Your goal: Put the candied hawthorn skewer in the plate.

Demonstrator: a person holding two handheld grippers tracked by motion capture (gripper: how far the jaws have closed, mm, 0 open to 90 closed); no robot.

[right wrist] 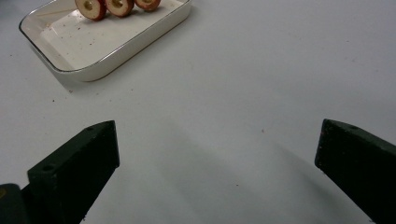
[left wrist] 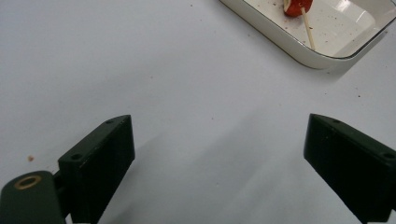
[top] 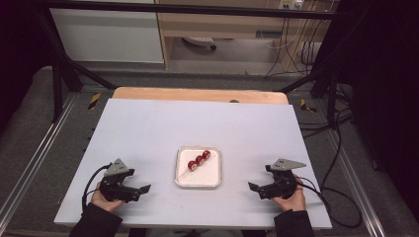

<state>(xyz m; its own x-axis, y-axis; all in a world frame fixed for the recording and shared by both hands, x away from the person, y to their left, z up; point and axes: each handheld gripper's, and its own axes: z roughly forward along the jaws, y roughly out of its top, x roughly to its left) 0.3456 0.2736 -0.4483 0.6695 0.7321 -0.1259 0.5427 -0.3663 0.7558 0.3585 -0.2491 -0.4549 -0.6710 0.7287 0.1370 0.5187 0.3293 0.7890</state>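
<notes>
A white rectangular tray (top: 198, 180) sits near the middle front of the white table (top: 148, 128). On it lies a wooden skewer (top: 199, 160) threaded with three red fruit slices. My left gripper (top: 145, 189) rests low at the front left, pointing right toward the tray, jaws wide apart and empty. My right gripper (top: 253, 187) rests at the front right, pointing left at the tray, open with nothing between its jaws. In the left gripper view the tray (left wrist: 299, 49) and the skewer's bare end (left wrist: 307, 29) lie at the top right. The right gripper view has the tray (right wrist: 116, 51) and slices (right wrist: 119, 5) at top left.
The white board lies on a wooden tabletop (top: 197, 94) whose far edge shows. Black frame bars (top: 59, 79) and cables (top: 336, 148) flank the table. Small crumbs dot the surface (left wrist: 31, 158) near the left gripper.
</notes>
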